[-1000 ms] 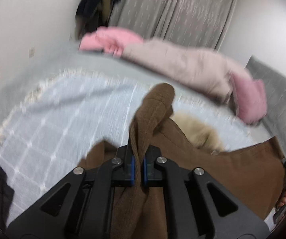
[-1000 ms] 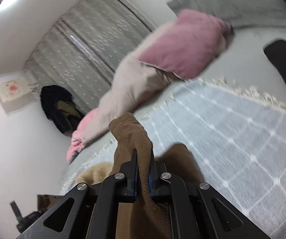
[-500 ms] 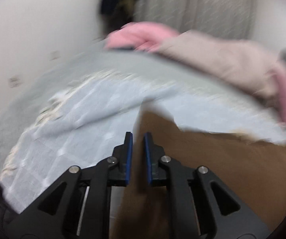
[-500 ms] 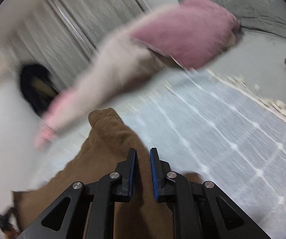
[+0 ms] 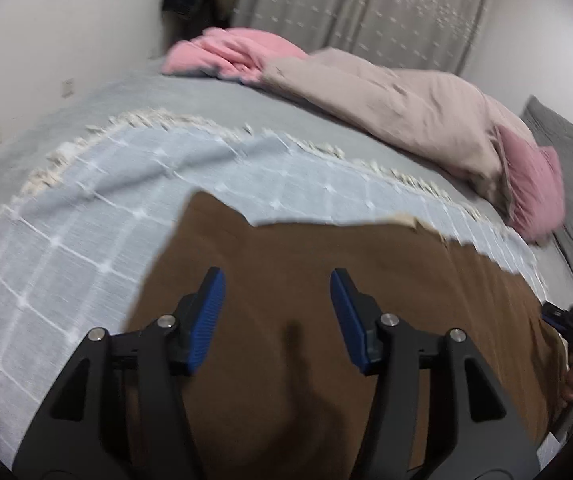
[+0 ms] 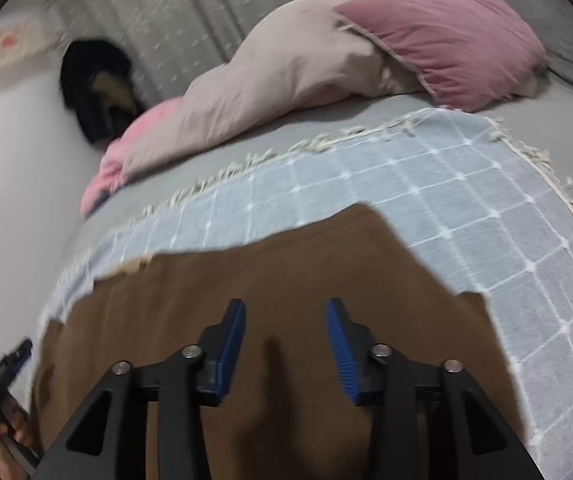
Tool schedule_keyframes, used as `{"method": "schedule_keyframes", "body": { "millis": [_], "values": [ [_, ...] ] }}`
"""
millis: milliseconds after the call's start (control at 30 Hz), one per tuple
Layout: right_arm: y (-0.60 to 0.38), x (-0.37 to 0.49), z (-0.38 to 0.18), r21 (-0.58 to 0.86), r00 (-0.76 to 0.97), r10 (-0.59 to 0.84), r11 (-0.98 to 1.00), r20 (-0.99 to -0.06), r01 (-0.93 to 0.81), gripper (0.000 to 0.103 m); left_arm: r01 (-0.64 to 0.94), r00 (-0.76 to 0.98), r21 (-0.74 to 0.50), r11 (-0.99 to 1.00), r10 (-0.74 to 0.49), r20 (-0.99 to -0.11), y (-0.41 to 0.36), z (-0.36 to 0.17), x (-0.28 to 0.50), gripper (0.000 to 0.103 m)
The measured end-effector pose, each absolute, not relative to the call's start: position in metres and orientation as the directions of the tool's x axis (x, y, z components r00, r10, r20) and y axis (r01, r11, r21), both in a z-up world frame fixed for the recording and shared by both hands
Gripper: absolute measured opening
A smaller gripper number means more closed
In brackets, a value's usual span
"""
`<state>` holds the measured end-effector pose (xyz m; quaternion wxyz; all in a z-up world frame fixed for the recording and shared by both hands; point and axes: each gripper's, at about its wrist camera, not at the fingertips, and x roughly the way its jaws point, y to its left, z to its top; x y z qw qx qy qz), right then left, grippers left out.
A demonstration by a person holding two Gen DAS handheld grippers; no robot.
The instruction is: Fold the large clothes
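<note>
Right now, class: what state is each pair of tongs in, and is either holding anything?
Left tongs: open, holding nothing, above the brown garment.
Right tongs: open, holding nothing, above the same garment.

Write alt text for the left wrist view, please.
The left tongs are open and empty above a brown garment spread flat on a light blue checked blanket. Behind lie a beige duvet, pink bedding and grey curtains.

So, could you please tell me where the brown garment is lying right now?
The brown garment lies flat on the light-blue checked blanket, directly beneath both open grippers in both wrist views.
</note>
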<state>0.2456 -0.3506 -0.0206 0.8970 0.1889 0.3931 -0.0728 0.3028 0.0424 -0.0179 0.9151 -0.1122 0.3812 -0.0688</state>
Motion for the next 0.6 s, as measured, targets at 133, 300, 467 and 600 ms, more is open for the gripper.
{"method": "schedule_keyframes", "body": {
  "millis": [133, 300, 467, 600],
  "values": [
    [-0.363, 0.231, -0.064, 0.233, 0.627, -0.001, 0.928, -0.779, 0.291, 0.043, -0.053, 0.617, -0.257, 0.965, -0.171, -0.768, 0.081, -0.060, 0.304, 0.048],
    [-0.412, 0.168, -0.053, 0.303, 0.668, -0.038, 0.871, -0.744, 0.387, 0.030, -0.133, 0.585, -0.100, 0.986, -0.004, -0.811, 0.109, -0.038, 0.290, 0.047],
    [-0.383, 0.120, -0.022, 0.233, 0.692, -0.110, 0.894, -0.713, 0.382, 0.055, -0.009, 0.664, -0.164, 0.986, -0.117, -0.739, 0.091, 0.000, 0.224, 0.068],
    [-0.307, 0.112, -0.015, 0.163, 0.691, -0.057, 0.955, -0.721, 0.248, 0.068, 0.142, 0.678, -0.194, 0.971, -0.238, -0.695, 0.037, 0.005, 0.175, 0.080]
  ]
}}
